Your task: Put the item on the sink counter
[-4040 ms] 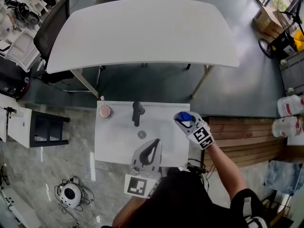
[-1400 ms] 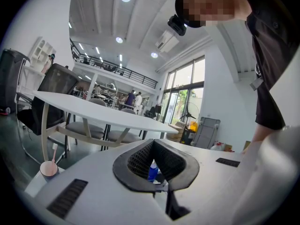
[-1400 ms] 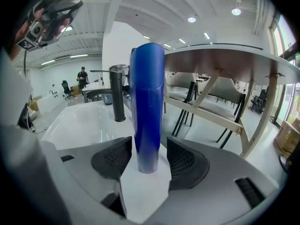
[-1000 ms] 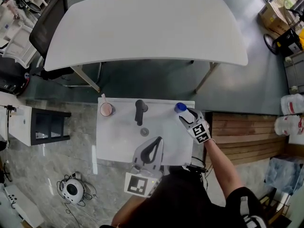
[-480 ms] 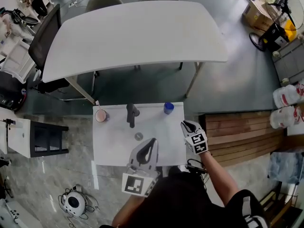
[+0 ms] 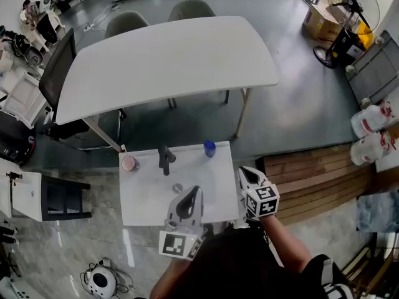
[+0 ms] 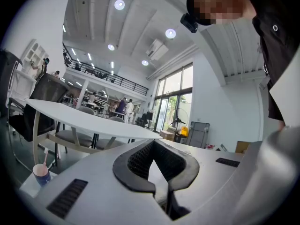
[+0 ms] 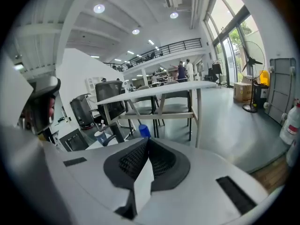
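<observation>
The blue item [image 6: 209,148] stands free at the far right corner of the small sink table [image 6: 144,201], to the right of the black tap [image 6: 165,157] and well apart from the pink cup [image 6: 128,163] at the far left corner. The right hand-held gripper [image 6: 245,174] hangs just off the table's right edge, clear of the item. Its jaws have just been closing and now meet with nothing between them. The left hand-held gripper [image 6: 194,192] hovers over the near part of the table, jaws likewise together and empty.
</observation>
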Demonstrator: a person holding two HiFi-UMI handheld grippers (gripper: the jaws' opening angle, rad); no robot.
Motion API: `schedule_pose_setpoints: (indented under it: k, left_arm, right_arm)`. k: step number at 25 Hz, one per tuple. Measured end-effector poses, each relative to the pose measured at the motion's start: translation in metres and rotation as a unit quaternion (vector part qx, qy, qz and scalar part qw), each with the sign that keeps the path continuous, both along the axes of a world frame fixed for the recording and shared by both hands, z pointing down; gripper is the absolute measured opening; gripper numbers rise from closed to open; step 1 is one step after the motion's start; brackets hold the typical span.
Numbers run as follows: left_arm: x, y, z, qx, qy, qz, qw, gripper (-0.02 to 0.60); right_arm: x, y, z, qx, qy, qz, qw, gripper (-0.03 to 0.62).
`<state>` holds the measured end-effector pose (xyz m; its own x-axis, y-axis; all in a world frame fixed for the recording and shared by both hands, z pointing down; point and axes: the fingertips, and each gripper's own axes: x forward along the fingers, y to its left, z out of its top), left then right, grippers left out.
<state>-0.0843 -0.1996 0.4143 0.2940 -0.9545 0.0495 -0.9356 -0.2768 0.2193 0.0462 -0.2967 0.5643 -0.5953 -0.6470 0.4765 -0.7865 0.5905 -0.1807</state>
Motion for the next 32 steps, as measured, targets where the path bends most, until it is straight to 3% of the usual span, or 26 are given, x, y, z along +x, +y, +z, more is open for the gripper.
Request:
schedule_pose_setpoints:
  k: [13,21,32]
  left_arm:
    - [0.018,0.014,-0.011,0.024,-0.025,-0.001,0.9994,0.015]
    - [0.025,0.020,-0.006,0.006,-0.002,-0.008,0.9999,0.015]
    - [0.024,0.027,-0.002,0.007,-0.014,-0.006,0.9999,0.015]
  right_arm:
    - [0.018,0.054,-0.121,0.098,-0.073,0.011,0.992,0.009]
    - [0.020,0.075,-0.129,0.106,-0.087,0.003,0.991,0.011]
    - [0.022,0.077,-0.128,0.112,-0.082,0.005,0.990,0.009]
